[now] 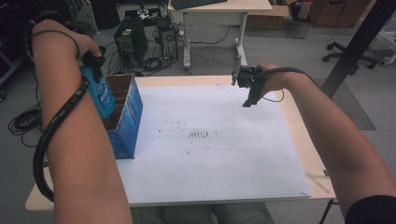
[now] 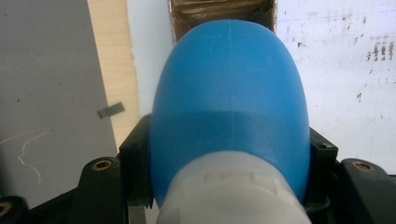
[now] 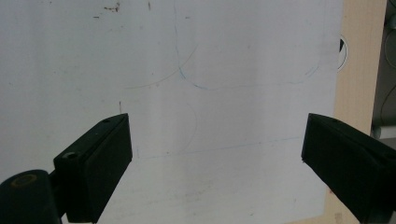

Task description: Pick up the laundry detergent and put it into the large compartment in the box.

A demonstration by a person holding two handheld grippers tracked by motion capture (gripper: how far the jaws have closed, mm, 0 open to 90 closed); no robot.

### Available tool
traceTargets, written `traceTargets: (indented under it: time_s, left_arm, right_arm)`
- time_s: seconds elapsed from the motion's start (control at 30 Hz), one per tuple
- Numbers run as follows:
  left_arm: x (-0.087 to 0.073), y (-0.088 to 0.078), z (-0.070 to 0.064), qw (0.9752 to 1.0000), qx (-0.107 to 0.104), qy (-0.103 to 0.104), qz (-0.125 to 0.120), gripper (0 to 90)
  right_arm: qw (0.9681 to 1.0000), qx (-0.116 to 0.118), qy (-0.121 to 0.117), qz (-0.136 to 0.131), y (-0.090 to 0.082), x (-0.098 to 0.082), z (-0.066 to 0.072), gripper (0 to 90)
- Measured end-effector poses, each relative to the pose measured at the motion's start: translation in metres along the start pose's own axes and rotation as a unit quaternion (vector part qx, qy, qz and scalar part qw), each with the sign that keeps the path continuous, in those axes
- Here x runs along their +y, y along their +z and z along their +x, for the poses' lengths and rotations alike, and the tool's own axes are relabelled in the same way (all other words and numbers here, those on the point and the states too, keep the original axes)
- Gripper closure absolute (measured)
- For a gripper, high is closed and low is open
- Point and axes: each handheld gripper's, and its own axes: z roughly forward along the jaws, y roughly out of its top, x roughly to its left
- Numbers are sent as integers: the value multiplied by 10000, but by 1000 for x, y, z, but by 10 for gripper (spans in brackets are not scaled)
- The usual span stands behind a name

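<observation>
Left gripper [image 1: 95,63]: we see it clamped on the blue bottle [image 1: 100,91] near its white cap [image 2: 231,191] — jaws on either side.
Bottle: hangs base-down from the gripper, over the open blue cardboard box [image 1: 125,119] at the table's left edge.
Right gripper [image 3: 215,154]: released — we see its jaws spread over the white board [image 1: 219,140], nothing between.
</observation>
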Motion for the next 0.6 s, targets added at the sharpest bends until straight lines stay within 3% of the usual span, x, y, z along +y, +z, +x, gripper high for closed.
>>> traceTargets:
  time_s: [0.6]
  left_arm:
    - [2,24,1,9999,-42,-24,151,377]
  right_arm:
    - [10000,23,-13,10,3,2,1,86]
